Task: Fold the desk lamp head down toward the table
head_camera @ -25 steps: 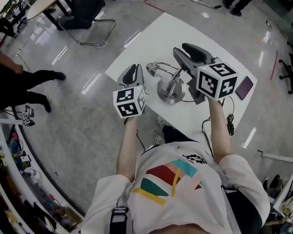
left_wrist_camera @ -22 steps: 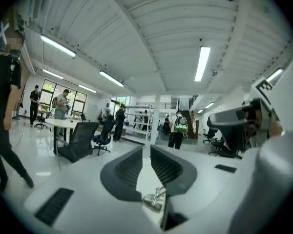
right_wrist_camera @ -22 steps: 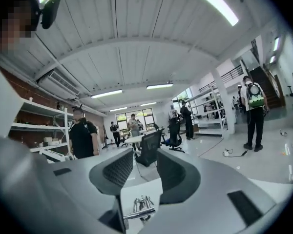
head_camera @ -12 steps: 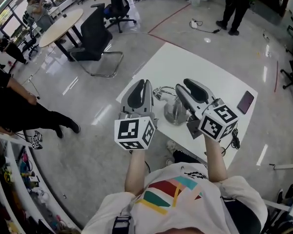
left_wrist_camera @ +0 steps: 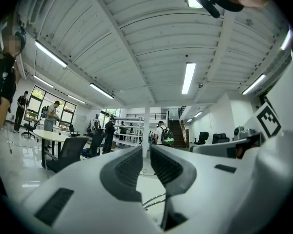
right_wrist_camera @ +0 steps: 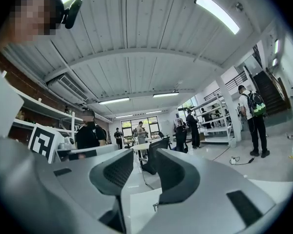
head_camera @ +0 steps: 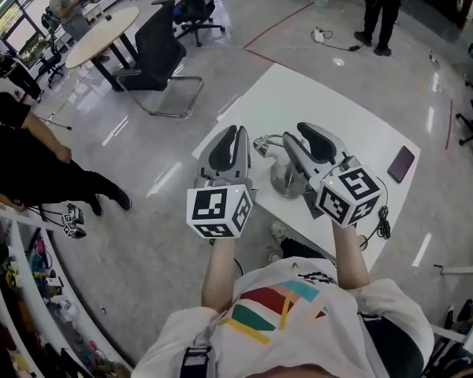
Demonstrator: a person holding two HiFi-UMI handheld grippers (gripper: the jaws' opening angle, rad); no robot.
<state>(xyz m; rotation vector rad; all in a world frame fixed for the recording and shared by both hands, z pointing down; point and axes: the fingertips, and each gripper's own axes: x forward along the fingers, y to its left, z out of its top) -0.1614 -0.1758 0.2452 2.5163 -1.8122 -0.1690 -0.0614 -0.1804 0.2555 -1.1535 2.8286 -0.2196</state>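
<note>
Head view only: the white, square worktop (head_camera: pixel 323 101) seen from above. The desk lamp (head_camera: pixel 282 181) stands on it at frame centre, below and between the two tools. A dark flat phone (head_camera: pixel 400 164) lies near the worktop's right edge, and a black cable (head_camera: pixel 381 220) hangs off its lower right side.
Left gripper view only: thin chrome curves of the lamp (left_wrist_camera: pixel 154 201) low in frame, under the jaws. White ceiling beams and strip lights fill the upper half.
Right gripper view only: a bare white corner of the worktop (right_wrist_camera: pixel 141 204) below the jaws, with a dark chair beyond.
Left tongs (head_camera: pixel 232 132) (left_wrist_camera: pixel 146 150): drawn together to a thin slit, nothing between them, held above the lamp and not touching it.
Right tongs (head_camera: pixel 296 134) (right_wrist_camera: pixel 144 152): closed and empty, over the lamp's right side.
Lamp make: polished chrome, with a round domed base and a slim arm arching to the upper left.
Tongs make: pale grey moulded shells with dark ribbed pads.
</note>
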